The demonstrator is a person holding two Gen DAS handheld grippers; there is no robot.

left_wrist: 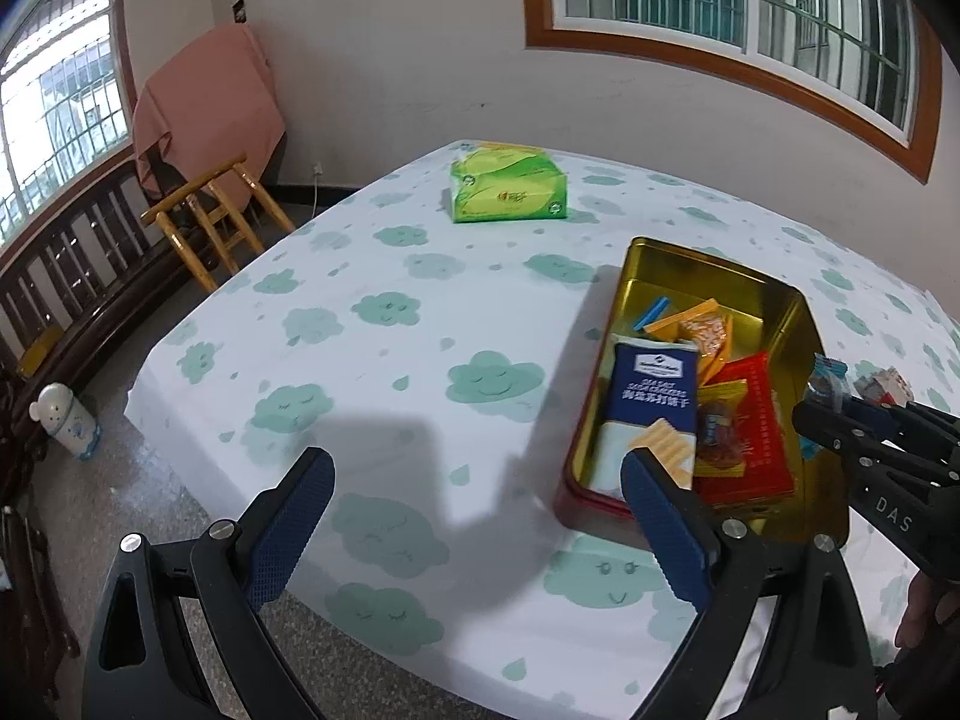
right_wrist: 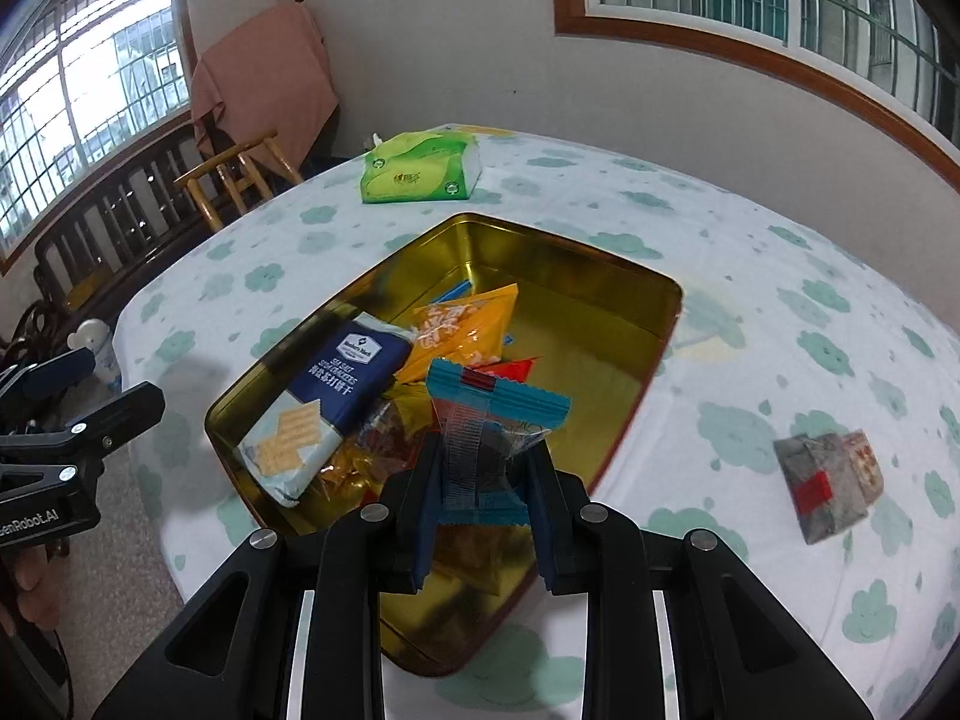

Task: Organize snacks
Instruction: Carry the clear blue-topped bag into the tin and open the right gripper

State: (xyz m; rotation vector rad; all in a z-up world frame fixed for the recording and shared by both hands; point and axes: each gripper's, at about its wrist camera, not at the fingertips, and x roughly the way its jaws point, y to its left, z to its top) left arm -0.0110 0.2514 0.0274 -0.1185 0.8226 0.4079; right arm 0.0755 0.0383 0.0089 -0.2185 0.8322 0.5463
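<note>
A gold tin [left_wrist: 672, 258] [right_wrist: 624, 282] stands on the table with several snacks in it: a navy cracker pack [left_wrist: 654, 396] [right_wrist: 342, 384], an orange bag [right_wrist: 462, 324] and a red packet [left_wrist: 750, 420]. My right gripper [right_wrist: 483, 468] is shut on a blue-edged clear snack packet [right_wrist: 498, 414] and holds it above the tin's near end; it also shows at the right of the left wrist view [left_wrist: 810, 414]. My left gripper [left_wrist: 474, 516] is open and empty, left of the tin. A grey and red snack packet [right_wrist: 828, 480] lies on the table right of the tin.
A green tissue pack [left_wrist: 507, 189] [right_wrist: 420, 171] lies at the far side of the cloud-print tablecloth [left_wrist: 390, 360]. A wooden chair [left_wrist: 204, 222] with pink cloth and a dark bench [left_wrist: 72, 276] stand left. A white bin [left_wrist: 63, 420] is on the floor.
</note>
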